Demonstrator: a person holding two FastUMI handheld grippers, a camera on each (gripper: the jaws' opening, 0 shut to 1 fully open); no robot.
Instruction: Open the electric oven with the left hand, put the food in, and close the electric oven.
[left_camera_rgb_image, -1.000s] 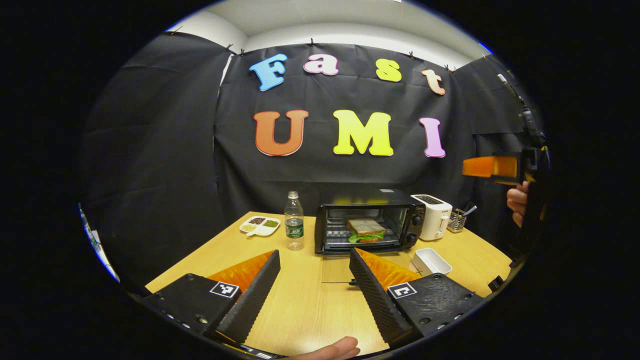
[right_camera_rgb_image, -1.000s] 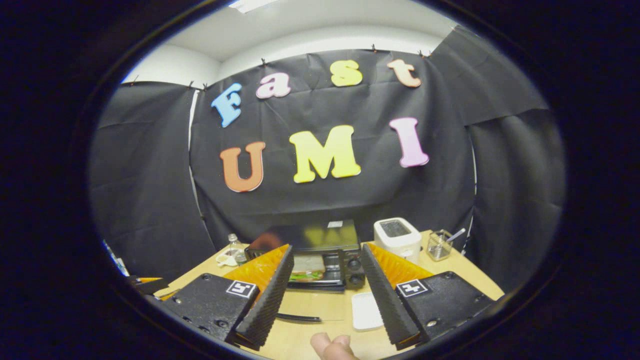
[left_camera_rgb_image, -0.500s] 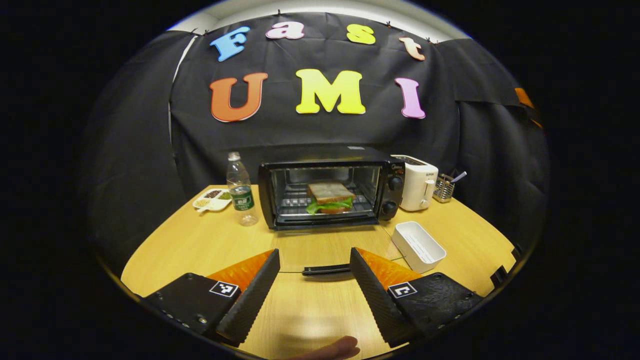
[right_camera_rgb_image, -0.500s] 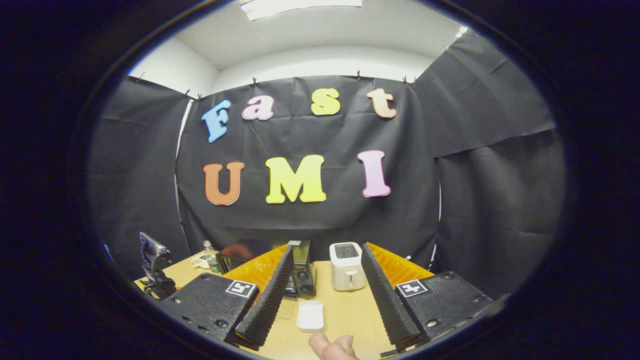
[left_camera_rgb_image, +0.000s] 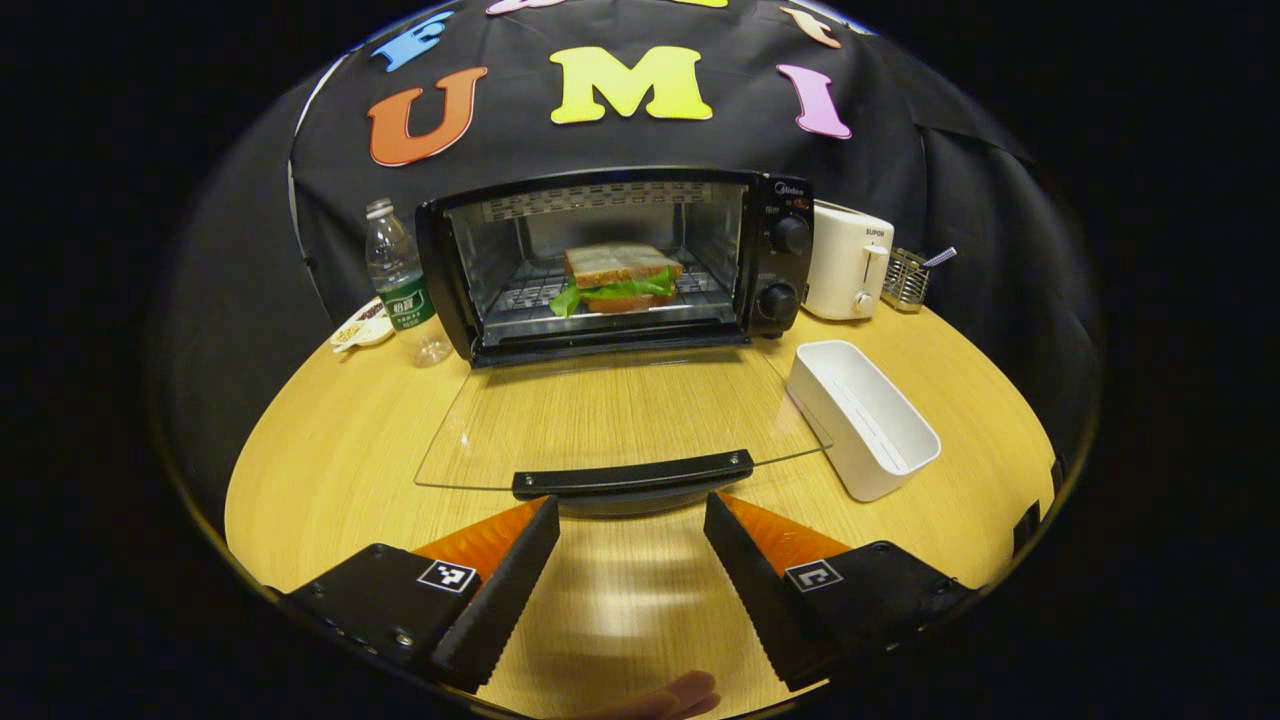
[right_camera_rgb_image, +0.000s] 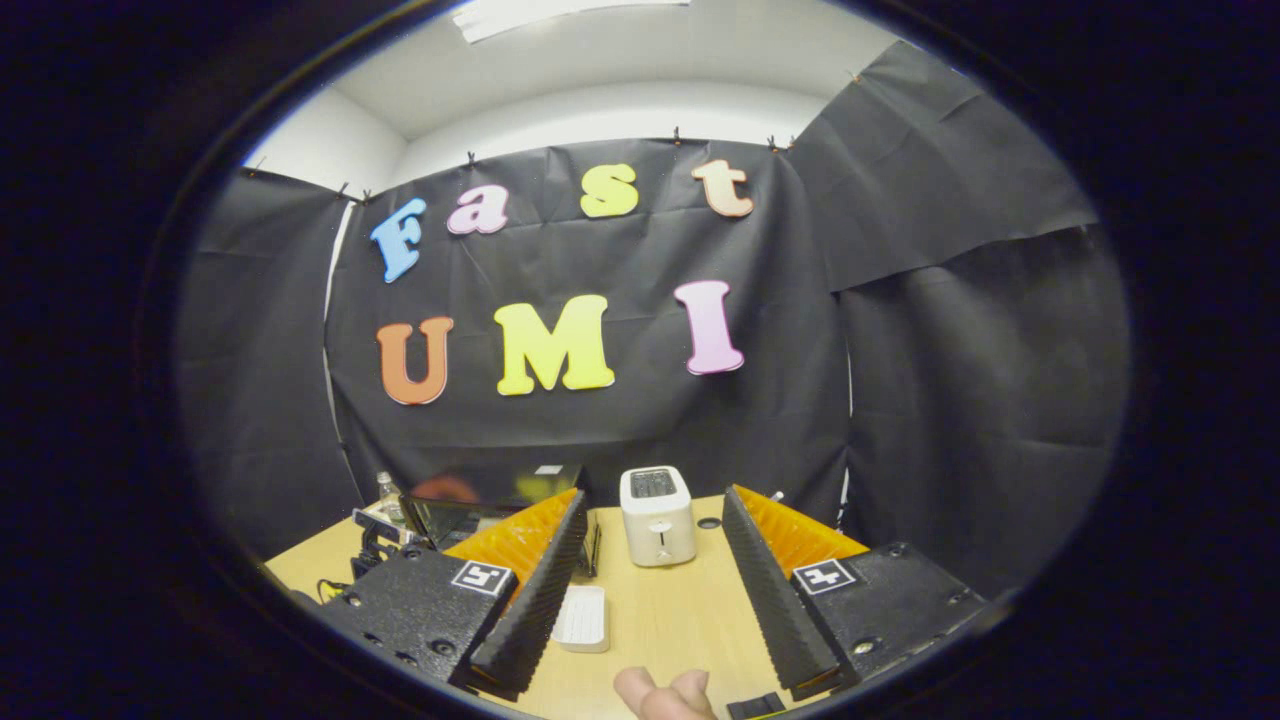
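Observation:
The black electric oven (left_camera_rgb_image: 615, 262) stands at the back of the wooden table (left_camera_rgb_image: 330, 450) with its glass door (left_camera_rgb_image: 610, 415) folded flat toward me. A sandwich (left_camera_rgb_image: 620, 277) with lettuce lies on the rack inside. The door's black handle (left_camera_rgb_image: 632, 474) is just ahead of my left gripper (left_camera_rgb_image: 630, 515), which is open with nothing between its fingers. In the right gripper view, my right gripper (right_camera_rgb_image: 650, 505) is open and held high over the table, and part of the oven (right_camera_rgb_image: 480, 505) shows behind its left finger.
A white rectangular dish (left_camera_rgb_image: 862, 418) lies right of the door. A white toaster (left_camera_rgb_image: 848, 262), a wire holder (left_camera_rgb_image: 905, 278), a water bottle (left_camera_rgb_image: 400, 285) and a snack plate (left_camera_rgb_image: 362, 328) flank the oven. In the right gripper view sit the toaster (right_camera_rgb_image: 657, 515) and dish (right_camera_rgb_image: 582, 617).
My left gripper has dropped and moved forward, so the oven and its open door loom larger and the handle is now close ahead. The right gripper has swung to the right.

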